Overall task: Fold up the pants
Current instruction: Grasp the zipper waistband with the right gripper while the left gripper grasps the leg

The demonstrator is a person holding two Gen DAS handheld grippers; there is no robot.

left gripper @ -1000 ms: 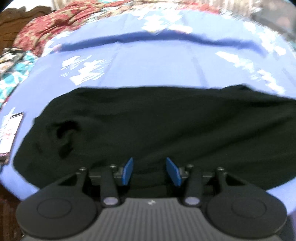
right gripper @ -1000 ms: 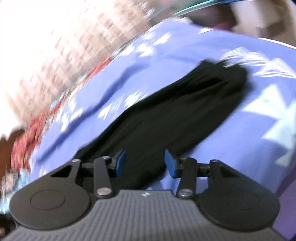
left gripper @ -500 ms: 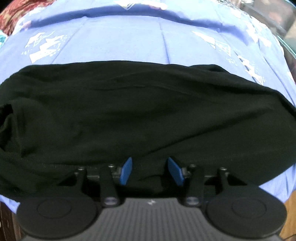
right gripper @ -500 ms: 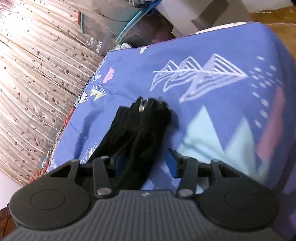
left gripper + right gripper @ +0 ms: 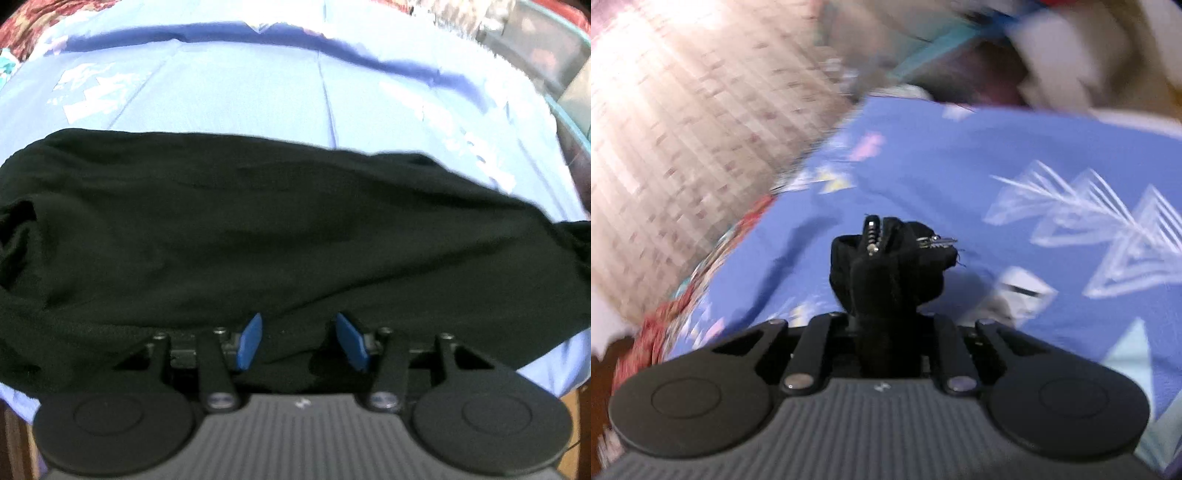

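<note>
The black pants (image 5: 280,236) are lying stretched across the bed, on a blue bedsheet (image 5: 258,96) with pale printed shapes, reaching from the sheet's left edge to its right edge and sitting close to the near edge. The left tool (image 5: 298,341) is hovering low at the near side of the pants with its blue fingers (image 5: 250,341) standing apart and dark cloth showing in the gap between them; whether the fingers are touching the fabric is not clear. The right tool (image 5: 889,332) is gripping a bunched end of the pants (image 5: 890,269), its fingers drawn together around the cloth and hidden by it. A metal zipper (image 5: 872,236) is showing at the top of that raised bunch. Beyond the bedsheet's (image 5: 997,177) far edge, a pale patterned curtain (image 5: 683,129) is blurring across the right wrist view.
</note>
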